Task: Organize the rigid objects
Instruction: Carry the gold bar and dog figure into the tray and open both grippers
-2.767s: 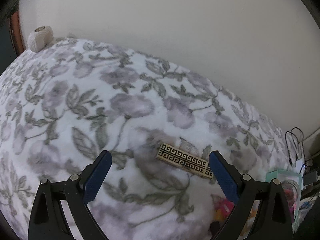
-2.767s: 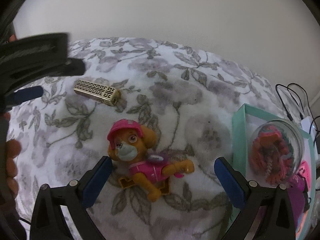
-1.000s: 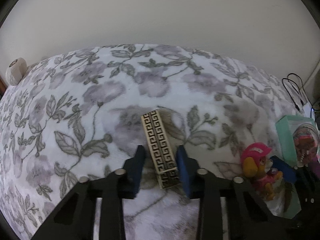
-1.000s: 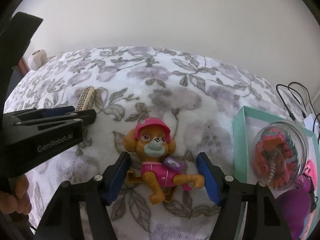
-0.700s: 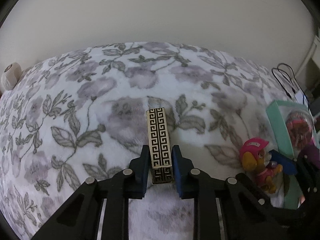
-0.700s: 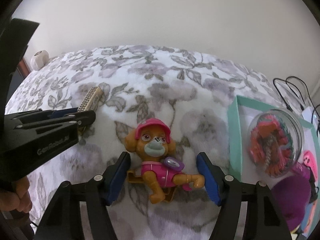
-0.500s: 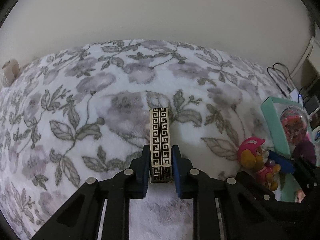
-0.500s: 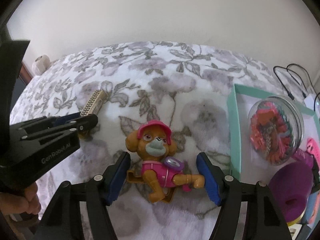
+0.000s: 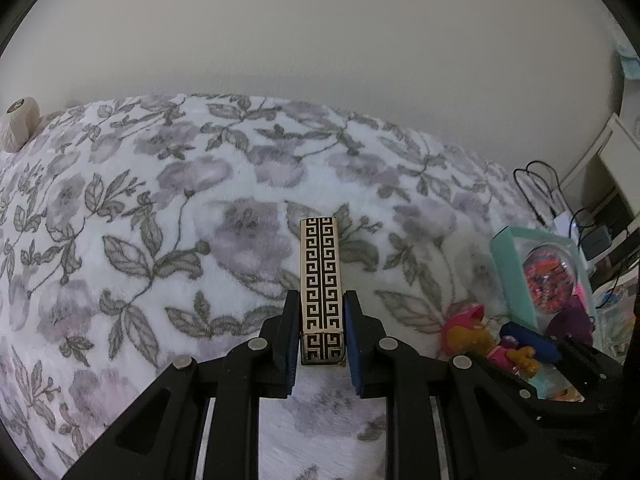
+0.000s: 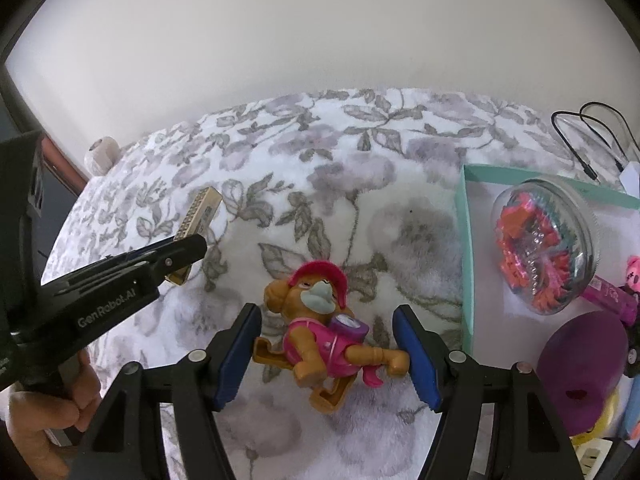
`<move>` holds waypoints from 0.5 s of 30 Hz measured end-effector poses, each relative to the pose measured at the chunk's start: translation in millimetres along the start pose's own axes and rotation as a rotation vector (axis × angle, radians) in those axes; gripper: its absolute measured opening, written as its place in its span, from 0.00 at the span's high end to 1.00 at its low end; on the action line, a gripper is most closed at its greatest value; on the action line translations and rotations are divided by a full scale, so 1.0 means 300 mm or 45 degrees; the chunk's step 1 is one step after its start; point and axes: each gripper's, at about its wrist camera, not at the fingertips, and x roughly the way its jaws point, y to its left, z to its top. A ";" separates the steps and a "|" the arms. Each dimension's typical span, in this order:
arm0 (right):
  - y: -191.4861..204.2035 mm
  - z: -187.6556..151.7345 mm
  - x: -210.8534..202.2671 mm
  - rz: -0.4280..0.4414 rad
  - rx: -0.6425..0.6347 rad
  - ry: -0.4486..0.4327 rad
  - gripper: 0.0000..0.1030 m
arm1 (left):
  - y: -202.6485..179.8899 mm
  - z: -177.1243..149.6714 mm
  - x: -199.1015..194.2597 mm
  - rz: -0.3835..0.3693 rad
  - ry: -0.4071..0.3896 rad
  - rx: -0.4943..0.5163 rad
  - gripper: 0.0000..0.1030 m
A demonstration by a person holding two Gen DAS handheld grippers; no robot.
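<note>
A long gold box with a black key pattern (image 9: 322, 280) is clamped at its near end by my left gripper (image 9: 321, 316), lifted above the floral blanket (image 9: 160, 208). In the right wrist view the same box (image 10: 198, 220) sticks out past the left gripper (image 10: 176, 256). A toy pup in a pink cap and vest (image 10: 324, 328) sits between the blue pads of my right gripper (image 10: 328, 344), which touch its base and paw and hold it tilted. The pup also shows in the left wrist view (image 9: 484, 340).
A teal tray (image 10: 466, 240) at the right holds a clear dome of coloured bits (image 10: 544, 248), a purple lump (image 10: 584, 364) and small pink toys. Black cables (image 10: 588, 136) lie behind it. A pale round knob (image 9: 18, 124) sits at the blanket's far left edge.
My left gripper closed on the gold box and lifted it. My right gripper narrowed around the pup, which now tilts to the right; both moved toward the tray.
</note>
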 end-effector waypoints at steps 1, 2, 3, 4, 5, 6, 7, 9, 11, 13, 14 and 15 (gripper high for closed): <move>-0.002 0.000 -0.003 0.003 0.001 -0.001 0.31 | -0.002 0.002 -0.008 -0.007 -0.006 -0.002 0.79; -0.005 0.000 -0.008 0.012 0.009 -0.003 0.31 | -0.004 0.004 -0.013 -0.012 -0.011 -0.005 0.79; -0.006 0.001 -0.011 0.019 0.011 -0.006 0.31 | -0.006 0.006 -0.017 -0.018 -0.015 -0.005 0.79; -0.008 0.001 -0.016 0.028 0.011 -0.009 0.31 | -0.009 0.009 -0.025 -0.024 -0.021 -0.005 0.79; -0.009 0.003 -0.018 0.031 0.013 -0.012 0.31 | -0.011 0.010 -0.029 -0.027 -0.026 -0.006 0.79; -0.009 0.005 -0.023 0.032 0.014 -0.016 0.31 | -0.013 0.010 -0.036 -0.030 -0.030 -0.005 0.79; -0.009 0.007 -0.030 0.037 0.011 -0.019 0.31 | -0.016 0.012 -0.043 -0.032 -0.036 -0.005 0.79; -0.008 0.011 -0.041 0.044 0.012 -0.029 0.31 | -0.018 0.014 -0.053 -0.038 -0.044 -0.005 0.79; -0.006 0.014 -0.049 0.040 0.009 -0.035 0.31 | -0.021 0.016 -0.064 -0.041 -0.053 -0.004 0.79; -0.007 0.014 -0.055 0.042 0.009 -0.034 0.31 | -0.020 0.019 -0.076 -0.046 -0.062 -0.008 0.79; -0.008 0.014 -0.058 0.042 0.011 -0.035 0.31 | -0.020 0.021 -0.083 -0.050 -0.068 -0.010 0.79; -0.009 0.016 -0.063 0.044 0.011 -0.037 0.31 | -0.020 0.024 -0.091 -0.056 -0.074 -0.012 0.79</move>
